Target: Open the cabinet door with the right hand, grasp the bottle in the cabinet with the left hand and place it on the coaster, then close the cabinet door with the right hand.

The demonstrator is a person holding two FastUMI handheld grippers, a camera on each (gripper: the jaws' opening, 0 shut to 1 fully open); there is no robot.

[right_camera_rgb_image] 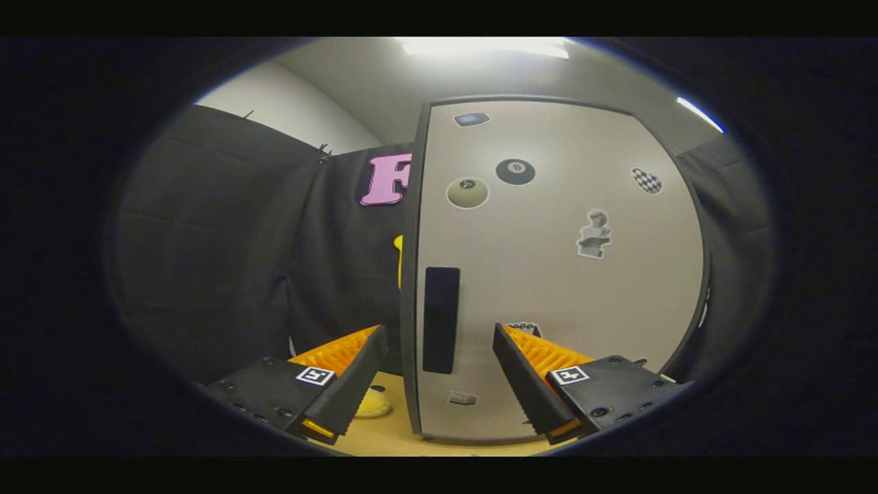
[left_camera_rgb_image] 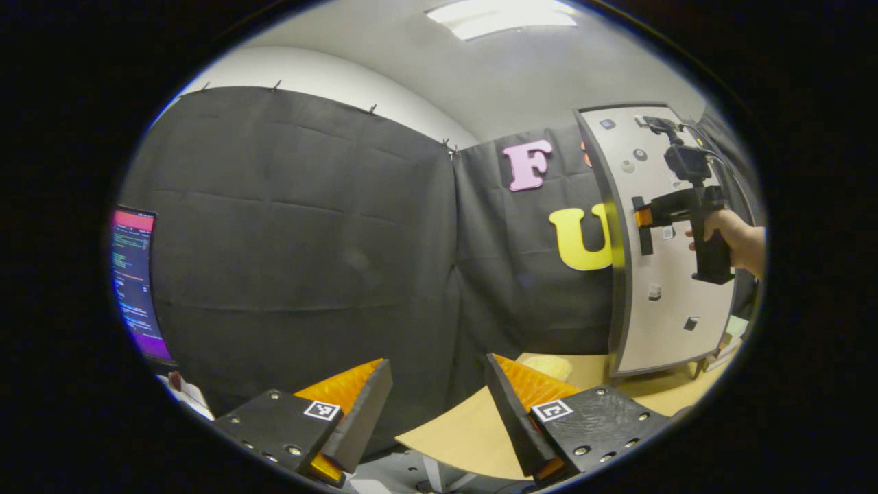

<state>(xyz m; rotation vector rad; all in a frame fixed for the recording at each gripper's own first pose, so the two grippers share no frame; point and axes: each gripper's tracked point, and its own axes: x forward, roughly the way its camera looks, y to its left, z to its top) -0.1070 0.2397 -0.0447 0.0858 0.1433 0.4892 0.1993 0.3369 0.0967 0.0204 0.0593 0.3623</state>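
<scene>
Black cloth backs the desk (left_camera_rgb_image: 473, 432); cabinet door (right_camera_rgb_image: 549, 274) fills mid-frame, closed, bottle presumably hidden behind; right hand-held gripper (right_camera_rgb_image: 435, 374) released, straddling the handle (right_camera_rgb_image: 440, 319); left hand-held gripper (left_camera_rgb_image: 435, 405) released; a shallow grasp could slip off.

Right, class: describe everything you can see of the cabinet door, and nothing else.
The cabinet door is a tall, pale, smooth panel with a dark edge, standing upright and shut on the wooden table. A black vertical handle sits near its left edge. Stickers dot its face, among them two billiard balls, a checkered patch and a bust. The right gripper, open, is lined up with the handle; whether it touches is unclear.
</scene>
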